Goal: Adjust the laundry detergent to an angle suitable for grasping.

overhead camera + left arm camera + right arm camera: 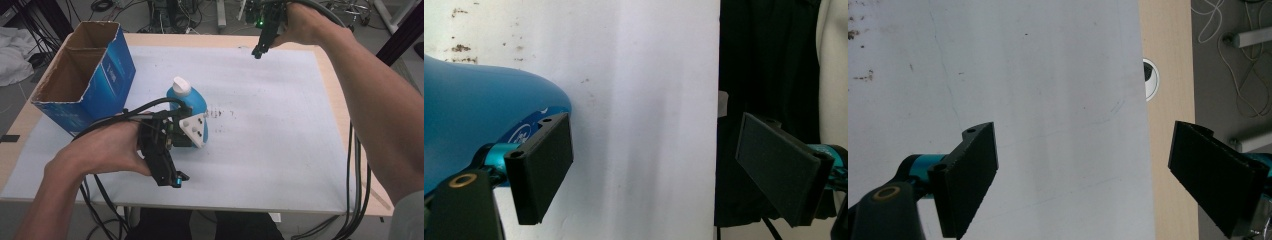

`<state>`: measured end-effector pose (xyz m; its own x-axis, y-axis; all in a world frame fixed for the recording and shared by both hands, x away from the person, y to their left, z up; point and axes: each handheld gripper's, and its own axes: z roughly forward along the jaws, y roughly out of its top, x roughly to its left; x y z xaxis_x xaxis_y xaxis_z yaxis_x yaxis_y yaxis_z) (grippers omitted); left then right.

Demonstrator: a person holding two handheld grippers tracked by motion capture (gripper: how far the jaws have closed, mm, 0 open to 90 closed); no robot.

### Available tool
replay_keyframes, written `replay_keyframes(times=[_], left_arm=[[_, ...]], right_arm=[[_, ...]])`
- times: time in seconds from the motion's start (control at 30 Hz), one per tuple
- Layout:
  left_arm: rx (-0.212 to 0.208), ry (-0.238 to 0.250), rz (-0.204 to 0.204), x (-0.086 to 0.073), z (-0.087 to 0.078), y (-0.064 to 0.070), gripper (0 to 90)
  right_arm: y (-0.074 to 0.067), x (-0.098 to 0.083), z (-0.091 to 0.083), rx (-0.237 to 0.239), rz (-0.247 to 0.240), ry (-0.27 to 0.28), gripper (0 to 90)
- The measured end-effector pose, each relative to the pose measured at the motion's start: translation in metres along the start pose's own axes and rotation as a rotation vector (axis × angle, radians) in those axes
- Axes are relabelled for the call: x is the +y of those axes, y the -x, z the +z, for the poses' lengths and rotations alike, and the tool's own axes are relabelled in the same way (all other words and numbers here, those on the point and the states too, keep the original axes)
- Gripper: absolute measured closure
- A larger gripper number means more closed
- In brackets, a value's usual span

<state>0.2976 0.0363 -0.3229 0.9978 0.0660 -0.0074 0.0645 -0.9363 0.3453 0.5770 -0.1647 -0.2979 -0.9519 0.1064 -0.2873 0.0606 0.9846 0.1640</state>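
Blue bottle (192, 102) stands upright mid-tabletop (280, 150), beside the blue carton (82, 75). Left gripper (172, 150) just beside it, fingers released; right gripper (260, 50) released too, far corner. Plastic looks rigid, slick, probably liquid-heavy: take the body below the white cap (181, 86).

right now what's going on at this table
A person holds a gripper in each hand over a white mat. The left gripper is open beside a blue bottle with a white cap, the bottle outside its jaws, nothing between them. The right gripper is open and empty, raised at the far edge. An open blue box stands at the left.
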Motion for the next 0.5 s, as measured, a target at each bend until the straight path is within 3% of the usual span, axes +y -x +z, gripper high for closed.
replay_keyframes(times=[0.5], left_arm=[[-0.005,-0.008,0.005,0.0018,0.0008,-0.0005,15.3]], right_arm=[[-0.0009,-0.0017,-0.0024,-0.001,-0.005,0.002,11.6]])
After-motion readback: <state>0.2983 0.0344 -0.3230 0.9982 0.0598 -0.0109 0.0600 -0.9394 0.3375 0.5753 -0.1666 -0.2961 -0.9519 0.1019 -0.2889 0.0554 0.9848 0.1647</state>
